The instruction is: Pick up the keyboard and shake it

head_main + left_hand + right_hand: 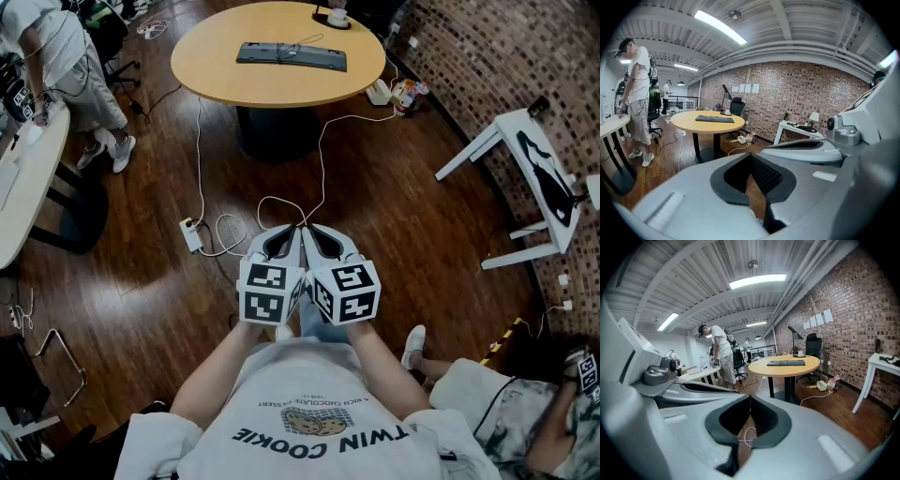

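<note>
L gripper (291, 234), R gripper (313, 234): fingers (763, 174) clenched, empty; keyboard (292, 56) well ahead on table (281, 89).

one keyboard (292, 56). one round table (225, 80). two grippers: one left gripper (289, 232), one right gripper (315, 232). one white power strip (191, 234). one white desk (525, 131). one brick wall (469, 56).

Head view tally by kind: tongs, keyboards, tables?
Tongs: 2, left tongs, right tongs
Keyboards: 1, keyboard
Tables: 3, round table, white side table, white desk
Total: 6
</note>
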A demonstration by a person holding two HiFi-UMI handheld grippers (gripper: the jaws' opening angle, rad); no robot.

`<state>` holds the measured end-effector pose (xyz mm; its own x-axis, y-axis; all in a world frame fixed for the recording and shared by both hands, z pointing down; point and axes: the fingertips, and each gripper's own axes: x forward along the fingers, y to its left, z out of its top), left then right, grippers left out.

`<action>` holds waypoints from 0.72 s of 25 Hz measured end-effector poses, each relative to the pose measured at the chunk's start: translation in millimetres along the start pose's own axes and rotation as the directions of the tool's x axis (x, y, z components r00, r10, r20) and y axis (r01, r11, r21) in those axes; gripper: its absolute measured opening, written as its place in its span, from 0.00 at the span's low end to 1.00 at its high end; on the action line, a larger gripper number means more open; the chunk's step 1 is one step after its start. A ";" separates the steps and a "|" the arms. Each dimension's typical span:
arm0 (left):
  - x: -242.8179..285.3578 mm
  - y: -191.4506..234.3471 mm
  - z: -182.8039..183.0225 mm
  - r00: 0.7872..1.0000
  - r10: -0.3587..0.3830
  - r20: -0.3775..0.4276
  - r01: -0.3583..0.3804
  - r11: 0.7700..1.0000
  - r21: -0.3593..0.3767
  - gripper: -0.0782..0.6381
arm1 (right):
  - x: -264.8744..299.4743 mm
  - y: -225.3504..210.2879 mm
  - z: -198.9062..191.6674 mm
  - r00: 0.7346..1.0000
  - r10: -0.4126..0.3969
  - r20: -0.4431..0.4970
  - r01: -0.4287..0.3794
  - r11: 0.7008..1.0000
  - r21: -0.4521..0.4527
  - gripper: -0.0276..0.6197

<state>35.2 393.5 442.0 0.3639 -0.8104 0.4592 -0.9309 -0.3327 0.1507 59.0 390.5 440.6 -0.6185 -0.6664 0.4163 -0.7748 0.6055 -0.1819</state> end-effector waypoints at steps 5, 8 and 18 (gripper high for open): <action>40.6 22.9 16.5 1.000 0.007 -0.011 -0.007 1.000 0.012 0.12 | 39.8 -26.4 14.7 1.000 0.008 -0.001 -0.008 1.000 0.003 0.05; 72.6 36.7 29.5 1.000 0.017 -0.018 -0.017 1.000 0.008 0.12 | 67.4 -48.9 25.6 1.000 0.021 -0.009 -0.021 1.000 0.008 0.05; 196.7 83.3 92.6 0.997 0.062 -0.053 -0.062 0.998 -0.003 0.12 | 164.7 -141.8 81.7 0.997 0.065 -0.033 -0.065 0.998 0.007 0.05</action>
<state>32.1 161.7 463.8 0.3035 -0.8028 0.5132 -0.9518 -0.2802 0.1245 56.4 159.4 462.2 -0.6629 -0.6109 0.4328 -0.7340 0.6444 -0.2145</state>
